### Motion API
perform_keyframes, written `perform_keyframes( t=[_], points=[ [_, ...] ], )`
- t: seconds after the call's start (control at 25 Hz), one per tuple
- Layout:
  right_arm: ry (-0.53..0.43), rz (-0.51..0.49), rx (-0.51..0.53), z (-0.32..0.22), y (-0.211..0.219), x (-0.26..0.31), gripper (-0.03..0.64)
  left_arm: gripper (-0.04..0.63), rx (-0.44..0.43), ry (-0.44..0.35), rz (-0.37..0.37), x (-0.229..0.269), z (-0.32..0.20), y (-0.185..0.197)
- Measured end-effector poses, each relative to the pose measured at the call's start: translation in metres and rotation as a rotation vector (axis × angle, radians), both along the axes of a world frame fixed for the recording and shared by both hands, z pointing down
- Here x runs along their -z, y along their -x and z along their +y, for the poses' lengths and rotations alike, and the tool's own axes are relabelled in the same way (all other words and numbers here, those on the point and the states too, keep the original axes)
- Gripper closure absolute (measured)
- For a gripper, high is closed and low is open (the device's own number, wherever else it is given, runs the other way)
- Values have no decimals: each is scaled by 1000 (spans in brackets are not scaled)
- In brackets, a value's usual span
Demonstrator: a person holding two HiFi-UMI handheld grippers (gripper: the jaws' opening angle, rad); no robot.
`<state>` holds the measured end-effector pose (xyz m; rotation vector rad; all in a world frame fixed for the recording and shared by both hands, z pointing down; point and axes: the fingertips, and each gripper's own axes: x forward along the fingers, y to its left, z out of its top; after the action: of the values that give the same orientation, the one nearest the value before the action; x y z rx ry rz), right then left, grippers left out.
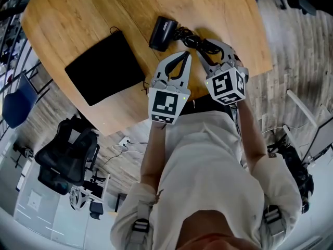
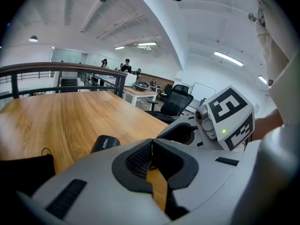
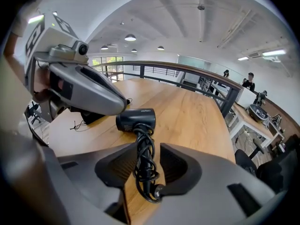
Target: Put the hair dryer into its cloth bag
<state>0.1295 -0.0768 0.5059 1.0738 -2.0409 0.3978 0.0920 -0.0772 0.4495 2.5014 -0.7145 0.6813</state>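
The black hair dryer point(image 1: 162, 33) lies on the round wooden table point(image 1: 78, 14), its coiled black cord point(image 1: 193, 39) trailing toward me. To its left the flat black cloth bag point(image 1: 104, 66) lies closed. My right gripper point(image 1: 204, 46) is open and low over the table. In the right gripper view its jaws point(image 3: 143, 168) straddle the cord bundle point(image 3: 141, 142), and the dryer body point(image 3: 136, 118) sits just beyond. My left gripper point(image 1: 182, 56) hovers between bag and dryer, shut with nothing in it point(image 2: 151, 144). The left gripper view shows the dryer point(image 2: 104, 143) ahead and a bag corner point(image 2: 23, 172) at the left.
The table edge point(image 1: 130, 116) runs close in front of me. Black office chairs point(image 1: 67, 150) and a blue chair point(image 1: 15, 105) stand on the floor at the left. A dark railing point(image 3: 187, 81) and distant desks with people lie beyond the table.
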Motion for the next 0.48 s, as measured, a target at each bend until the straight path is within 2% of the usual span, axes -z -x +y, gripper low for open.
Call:
perform_keyframes(
  t=[0.48],
  points=[
    [50, 31, 91, 0, 4, -22, 383, 575, 6, 25, -10, -13, 0, -3]
  ],
)
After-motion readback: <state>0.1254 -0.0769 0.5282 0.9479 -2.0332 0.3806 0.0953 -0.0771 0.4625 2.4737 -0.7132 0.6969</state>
